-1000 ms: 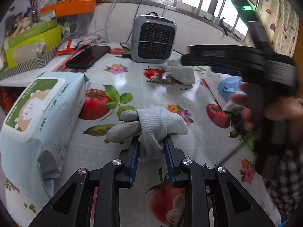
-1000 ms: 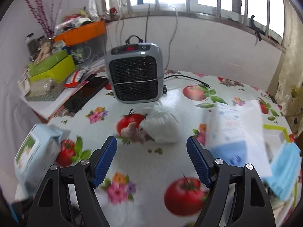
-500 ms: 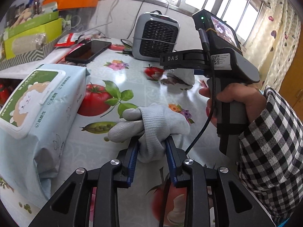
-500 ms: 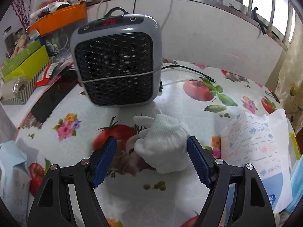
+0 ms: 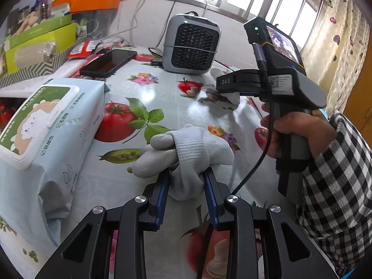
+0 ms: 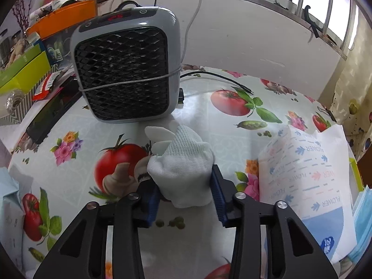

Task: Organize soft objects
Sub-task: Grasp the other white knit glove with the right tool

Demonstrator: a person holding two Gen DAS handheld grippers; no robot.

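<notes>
A grey knit glove [image 5: 193, 148] lies bunched on the tomato-print tablecloth [image 5: 130, 88], and my left gripper [image 5: 187, 174] is shut on its cuff end. A white knit glove [image 6: 186, 160] lies crumpled just in front of the heater. My right gripper [image 6: 183, 179] straddles it with its jaws closing, and both blue pads [image 6: 217, 190] touch the glove's sides. In the left wrist view a hand [image 5: 300, 127] in a checked sleeve holds the right gripper over that white glove [image 5: 233, 97].
A grey fan heater [image 6: 125, 69] stands close behind the white glove, its cable [image 6: 220, 79] trailing right. A wet-wipes pack [image 5: 46, 125] lies left, a phone [image 5: 109, 61] behind it. A tissue pack [image 6: 307, 181] and blue masks [image 6: 362, 223] lie right. Boxes [image 5: 39, 44] crowd the far left.
My right gripper came forward and down to the white glove, then narrowed its jaws onto it. The left gripper stayed put, holding the grey glove.
</notes>
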